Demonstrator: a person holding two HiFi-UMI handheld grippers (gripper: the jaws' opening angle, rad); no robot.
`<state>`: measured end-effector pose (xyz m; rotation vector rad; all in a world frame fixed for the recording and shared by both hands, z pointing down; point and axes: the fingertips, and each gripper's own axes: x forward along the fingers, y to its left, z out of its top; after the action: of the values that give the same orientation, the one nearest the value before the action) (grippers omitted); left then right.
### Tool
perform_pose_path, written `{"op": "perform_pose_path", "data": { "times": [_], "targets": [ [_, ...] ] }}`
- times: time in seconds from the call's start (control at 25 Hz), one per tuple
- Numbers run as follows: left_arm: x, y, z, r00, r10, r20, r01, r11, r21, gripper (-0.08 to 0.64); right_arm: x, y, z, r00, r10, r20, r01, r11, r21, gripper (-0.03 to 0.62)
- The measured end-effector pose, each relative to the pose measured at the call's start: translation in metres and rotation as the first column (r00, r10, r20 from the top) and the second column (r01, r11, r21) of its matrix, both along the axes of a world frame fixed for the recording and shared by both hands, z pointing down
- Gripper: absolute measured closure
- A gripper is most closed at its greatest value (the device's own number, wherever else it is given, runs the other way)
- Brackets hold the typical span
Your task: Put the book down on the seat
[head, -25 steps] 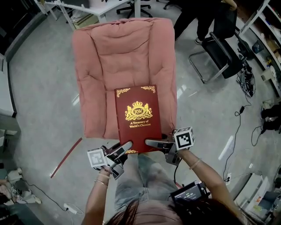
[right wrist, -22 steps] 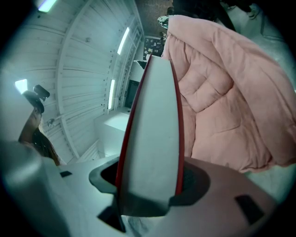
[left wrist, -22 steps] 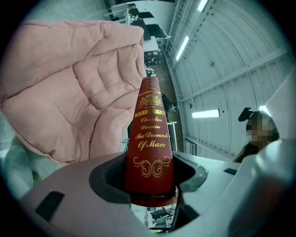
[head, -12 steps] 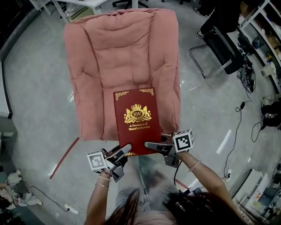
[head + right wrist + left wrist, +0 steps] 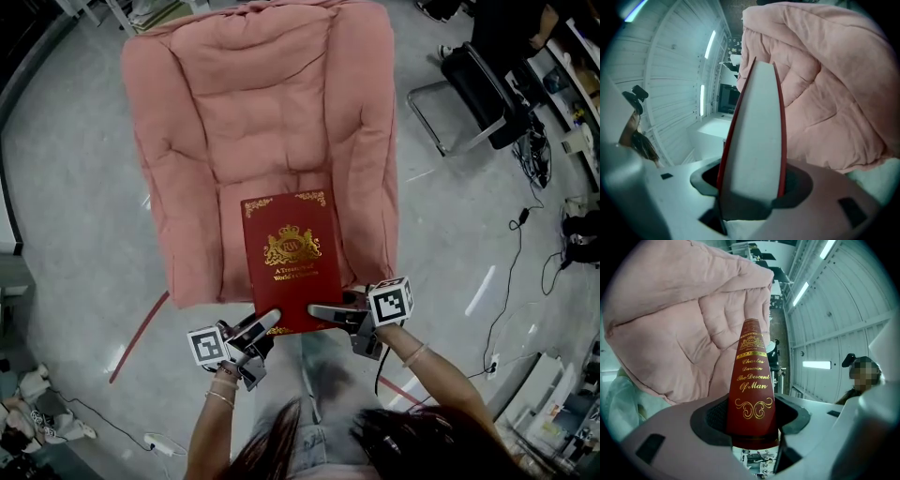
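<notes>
Both left tongs point(image 5: 265, 322) and right tongs point(image 5: 324, 309) were pinched on the near corners of the stiff, probably heavy book point(image 5: 292, 253).

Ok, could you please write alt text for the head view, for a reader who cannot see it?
Seen from above, a person holds a red book with gold print over the front of a pink armchair, the left gripper and the right gripper each shut on a near corner.

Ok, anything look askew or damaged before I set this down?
Nothing stands out. The red book is closed and intact, gripped at its near corners by the left gripper and right gripper, square over the pink armchair.
</notes>
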<state>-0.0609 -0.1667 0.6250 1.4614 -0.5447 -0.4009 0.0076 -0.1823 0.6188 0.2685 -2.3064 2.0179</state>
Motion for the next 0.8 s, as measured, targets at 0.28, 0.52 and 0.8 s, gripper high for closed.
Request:
{"op": "perform_pose_path", "data": {
  "times": [0.28,0.52,0.8],
  "targets": [
    [-0.004,0.002,0.020,1.000,0.001,-0.009,-0.001,1.000,-0.028,0.319,-0.005,0.002,0.020,1.000,0.012,-0.003,-0.012,1.000,-0.029,0.310],
    [-0.018,-0.016,0.043,1.000,0.009,-0.018,-0.010,0.998,-0.059,0.319,-0.019,-0.016,0.043,1.000,0.022,-0.010,-0.022,0.999,-0.050,0.310],
    [-0.017,-0.037,0.067,1.000,0.017,-0.023,-0.020,0.995,-0.098,0.319,-0.017,-0.036,0.067,0.999,0.044,-0.016,-0.046,0.996,-0.082,0.310]
  ]
}}
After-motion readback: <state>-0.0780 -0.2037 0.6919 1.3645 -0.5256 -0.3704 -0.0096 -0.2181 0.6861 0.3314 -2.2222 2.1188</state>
